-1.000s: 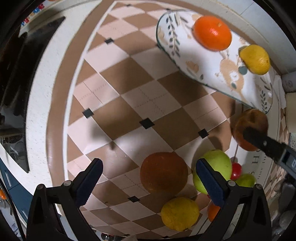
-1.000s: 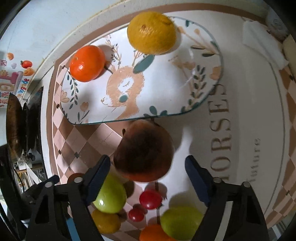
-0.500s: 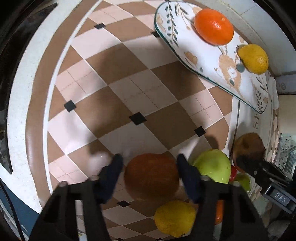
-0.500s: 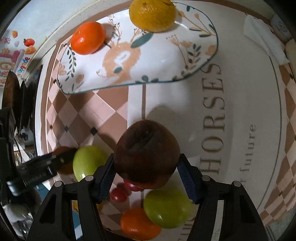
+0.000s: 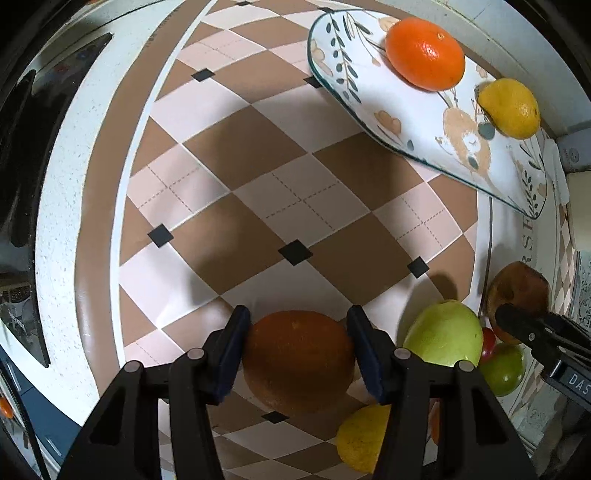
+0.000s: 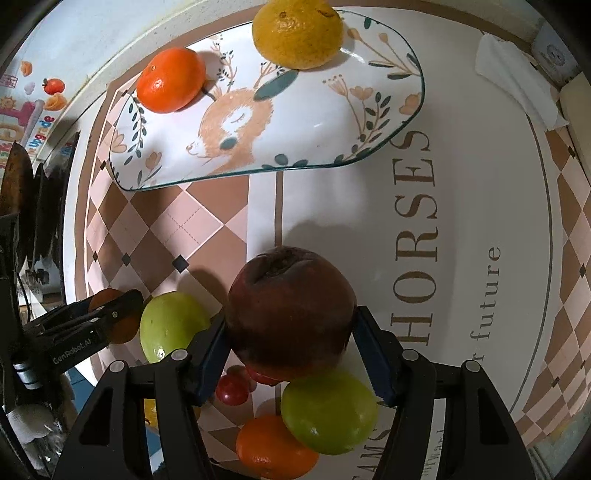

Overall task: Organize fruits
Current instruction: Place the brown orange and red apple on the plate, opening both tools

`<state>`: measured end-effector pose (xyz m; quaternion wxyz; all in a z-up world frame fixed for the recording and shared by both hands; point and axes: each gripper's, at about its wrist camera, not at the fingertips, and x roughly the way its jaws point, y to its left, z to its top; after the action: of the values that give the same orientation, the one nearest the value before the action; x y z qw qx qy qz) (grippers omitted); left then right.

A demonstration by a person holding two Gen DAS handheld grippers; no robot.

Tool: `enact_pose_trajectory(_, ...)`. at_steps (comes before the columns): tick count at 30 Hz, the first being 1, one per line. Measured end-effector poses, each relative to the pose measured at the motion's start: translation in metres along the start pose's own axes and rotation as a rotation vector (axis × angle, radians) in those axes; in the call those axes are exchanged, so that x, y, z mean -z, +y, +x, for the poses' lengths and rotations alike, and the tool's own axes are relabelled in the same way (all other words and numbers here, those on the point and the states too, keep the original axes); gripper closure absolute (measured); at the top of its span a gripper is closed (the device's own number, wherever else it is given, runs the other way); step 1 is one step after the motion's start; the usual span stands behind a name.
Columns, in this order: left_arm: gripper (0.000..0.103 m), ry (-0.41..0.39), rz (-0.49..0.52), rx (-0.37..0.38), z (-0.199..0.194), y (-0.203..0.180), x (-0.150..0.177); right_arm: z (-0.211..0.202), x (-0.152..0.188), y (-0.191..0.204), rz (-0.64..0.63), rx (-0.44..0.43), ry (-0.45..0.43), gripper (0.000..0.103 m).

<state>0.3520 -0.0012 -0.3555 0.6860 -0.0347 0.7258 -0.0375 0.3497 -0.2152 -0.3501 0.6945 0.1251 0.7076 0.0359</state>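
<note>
Both grippers now clamped: left gripper (image 5: 297, 332) on my brown orange (image 5: 297, 360), right gripper (image 6: 290, 341) on dark apple (image 6: 290, 314), each lifted short of the plate (image 6: 317, 144), ready for transfer.

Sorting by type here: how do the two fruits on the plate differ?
The orange mandarin is deep orange and smaller; the yellow citrus is yellow, larger and blemished. The mandarin sits nearer the plate's left end, the yellow one at its far rim. Both are round, loose and ungripped.
</note>
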Motion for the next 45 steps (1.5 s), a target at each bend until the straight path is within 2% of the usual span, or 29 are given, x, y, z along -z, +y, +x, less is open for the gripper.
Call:
enact_pose_trajectory(4,0.053,-0.048,0.016,0.018,-0.03,-0.008,-0.021,-0.009,-0.001,-0.005,0.022,-0.022,-0.024,0.037)
enact_pose_trajectory(7,0.069,-0.097,0.028,0.055,-0.056,-0.018,-0.039,-0.028,-0.01,-0.009,0.038,-0.059,-0.06,0.037)
enact_pose_trajectory(9,0.068,-0.122,0.048,0.066,-0.068,-0.028,-0.055,-0.039,-0.019,-0.007,0.039,-0.067,-0.088,0.037)
enact_pose_trajectory(11,0.068,-0.141,0.081,0.044,-0.074,-0.038,-0.073,-0.047,-0.033,-0.005,0.037,-0.061,-0.113,0.037)
enact_pose_trajectory(13,0.066,-0.098,0.103,0.05,-0.068,-0.039,-0.085,-0.05,-0.048,-0.005,0.039,-0.049,-0.119,0.037)
enact_pose_trajectory(15,0.064,-0.073,0.121,0.057,-0.064,-0.039,-0.082,-0.051,-0.054,-0.006,0.039,-0.044,-0.113,0.037)
enact_pose_trajectory(18,0.052,0.003,0.145,0.065,-0.045,-0.045,-0.065,-0.053,-0.053,-0.009,0.023,-0.045,-0.111,0.037)
enact_pose_trajectory(19,0.051,0.019,0.15,0.064,-0.039,-0.045,-0.063,-0.051,-0.052,-0.009,0.025,-0.048,-0.105,0.037)
enact_pose_trajectory(21,0.046,0.036,0.153,0.028,-0.027,-0.045,-0.061,-0.045,-0.046,-0.009,0.025,-0.057,-0.099,0.037)
enact_pose_trajectory(23,0.045,0.045,0.152,0.0,-0.017,-0.047,-0.063,-0.038,-0.042,-0.005,0.028,-0.051,-0.09,0.037)
enact_pose_trajectory(26,0.045,0.05,0.143,0.02,-0.005,-0.047,-0.062,-0.032,-0.039,-0.008,0.032,-0.049,-0.077,0.037)
enact_pose_trajectory(27,0.05,0.043,0.143,0.022,-0.004,-0.047,-0.061,-0.031,-0.038,-0.008,0.031,-0.044,-0.076,0.037)
enact_pose_trajectory(30,0.05,0.005,0.137,0.023,-0.007,-0.047,-0.057,-0.028,-0.035,-0.007,0.026,-0.037,-0.079,0.037)
enact_pose_trajectory(35,0.051,-0.11,0.152,0.078,-0.063,-0.054,-0.055,-0.043,-0.034,-0.006,0.033,-0.07,-0.117,0.037)
enact_pose_trajectory(38,0.05,-0.172,0.171,0.079,-0.089,-0.066,-0.076,-0.054,-0.047,-0.007,0.04,-0.069,-0.154,0.037)
enact_pose_trajectory(40,0.05,-0.179,0.167,0.049,-0.09,-0.068,-0.096,-0.055,-0.06,-0.011,0.055,-0.053,-0.165,0.037)
enact_pose_trajectory(45,0.05,-0.123,0.161,0.006,-0.07,-0.061,-0.127,-0.041,-0.092,-0.02,0.074,0.01,-0.147,0.037)
